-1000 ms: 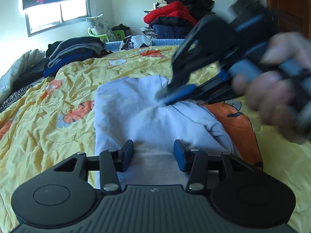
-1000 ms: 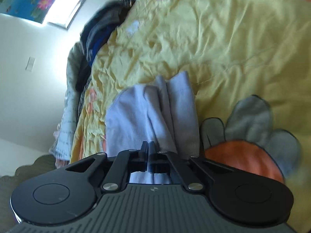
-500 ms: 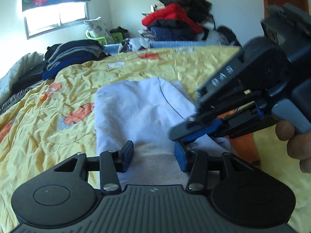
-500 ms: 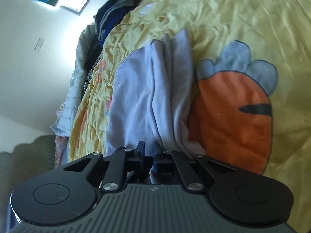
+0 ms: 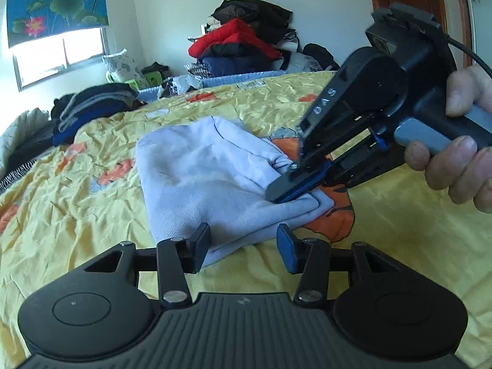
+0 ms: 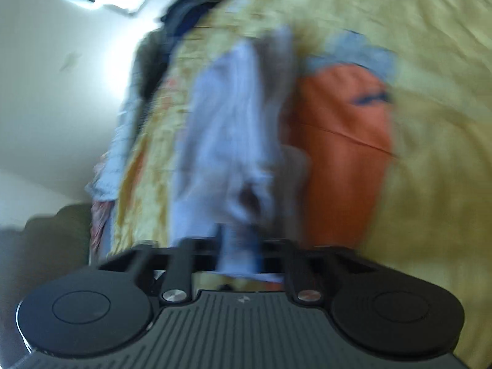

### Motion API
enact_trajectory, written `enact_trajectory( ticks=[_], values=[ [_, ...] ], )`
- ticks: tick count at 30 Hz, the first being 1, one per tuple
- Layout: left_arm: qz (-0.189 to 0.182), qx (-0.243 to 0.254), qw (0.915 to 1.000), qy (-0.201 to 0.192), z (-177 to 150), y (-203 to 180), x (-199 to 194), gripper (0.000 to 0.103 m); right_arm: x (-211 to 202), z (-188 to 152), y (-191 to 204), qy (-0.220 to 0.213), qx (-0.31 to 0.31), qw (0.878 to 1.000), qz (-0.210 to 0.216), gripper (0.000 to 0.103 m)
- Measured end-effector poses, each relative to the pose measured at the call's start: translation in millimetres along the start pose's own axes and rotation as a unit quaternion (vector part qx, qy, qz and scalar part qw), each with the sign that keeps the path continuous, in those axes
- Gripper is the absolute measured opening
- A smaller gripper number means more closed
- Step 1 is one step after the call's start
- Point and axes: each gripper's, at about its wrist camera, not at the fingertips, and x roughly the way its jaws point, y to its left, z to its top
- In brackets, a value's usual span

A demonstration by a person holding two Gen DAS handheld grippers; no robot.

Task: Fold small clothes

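Note:
A small pale lavender garment (image 5: 212, 178) lies folded lengthwise on the yellow bedspread (image 5: 77, 215). My left gripper (image 5: 243, 246) is open and empty, its jaws on either side of the garment's near edge. My right gripper (image 5: 292, 189) rests low on the garment's right corner, hand behind it. The right wrist view is blurred; it shows the garment (image 6: 227, 141) running into the spread jaws of the right gripper (image 6: 240, 255).
An orange carrot print (image 5: 332, 224) lies under the garment's right side. Stacks of dark folded clothes (image 5: 89, 110) sit at the bed's far left. A heap of red and black clothes (image 5: 243, 46) stands against the back wall.
My right gripper carried the garment's fold toward me, set it down at the near right corner and opened its jaws. My left gripper has pulled back a little toward the near edge.

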Motion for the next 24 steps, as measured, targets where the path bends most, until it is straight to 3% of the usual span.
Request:
enact_trajectory(
  ticks=[2,5,6,9,12,13,14,17,19,21,23,24],
  values=[
    [-0.008,-0.009,0.9999,-0.006,5,2,-7,0.047,-7,-1,1,0.005,0.007,1.000,-0.005,0.010],
    [-0.016,-0.020,0.9991,-0.034,14,7,-21,0.047,-23,-2,22,-0.014,-0.005,0.999,0.030,0.051],
    [-0.011,-0.017,0.9990,-0.038,16,8,-20,0.047,-26,2,29,-0.028,-0.011,0.998,0.050,0.054],
    [0.013,-0.011,0.9998,-0.011,17,8,0,0.047,-15,24,43,-0.036,-0.016,0.996,0.075,0.056],
    [0.017,-0.002,0.9999,0.000,8,7,9,0.048,8,46,39,-0.033,-0.014,0.999,0.031,0.058],
    [0.014,-0.006,0.9999,0.002,7,7,10,0.049,16,52,37,-0.037,-0.026,0.999,-0.018,0.049],
    [0.012,-0.015,0.9998,0.004,7,8,10,0.049,21,56,32,-0.037,-0.033,0.998,-0.043,0.031],
    [0.007,-0.035,0.9994,-0.002,4,11,10,0.049,21,56,12,-0.041,-0.007,0.999,-0.029,0.016],
    [0.011,-0.028,0.9996,-0.002,6,9,7,0.049,19,53,11,-0.037,-0.014,0.999,-0.037,0.013],
    [0.005,-0.053,0.9985,-0.011,15,17,-1,0.049,12,59,15,-0.032,0.004,0.999,-0.032,0.026],
    [0.003,-0.078,0.9965,-0.030,24,27,-6,0.049,-2,68,24,-0.067,0.006,0.998,-0.007,0.047],
    [0.005,-0.079,0.9963,-0.034,28,28,-4,0.049,-7,75,28,-0.088,0.001,0.996,0.009,0.052]
  ],
)
